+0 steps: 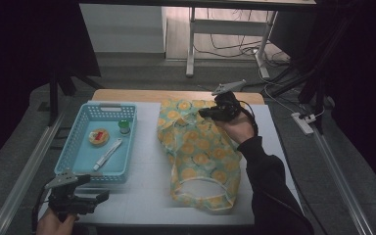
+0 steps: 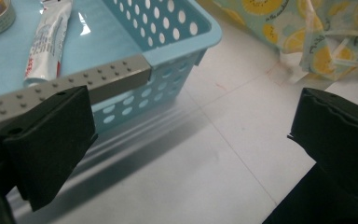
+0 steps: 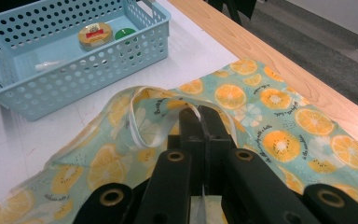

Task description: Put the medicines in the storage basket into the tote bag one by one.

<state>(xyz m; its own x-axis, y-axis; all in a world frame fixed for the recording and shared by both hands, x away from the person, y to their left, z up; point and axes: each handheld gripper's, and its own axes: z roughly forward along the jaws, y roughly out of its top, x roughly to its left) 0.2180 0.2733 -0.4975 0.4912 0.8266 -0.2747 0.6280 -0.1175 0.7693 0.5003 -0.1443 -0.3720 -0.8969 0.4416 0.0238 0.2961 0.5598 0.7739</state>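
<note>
A cloth bag printed with orange citrus slices on pale green lies flat on the white table top, its opening toward the near edge. My right gripper is at the bag's far end, shut on the fabric. In the right gripper view the jaws are pressed together on the bag beside a white strap loop. My left gripper hovers open near the table's front left corner, just in front of the blue basket. Between its wide-apart jaws there is only bare table.
The perforated blue basket holds a white tube, a round orange-lidded tin and a small green-lidded jar. A wooden table edge runs behind the bag. Bare white surface lies between basket and bag.
</note>
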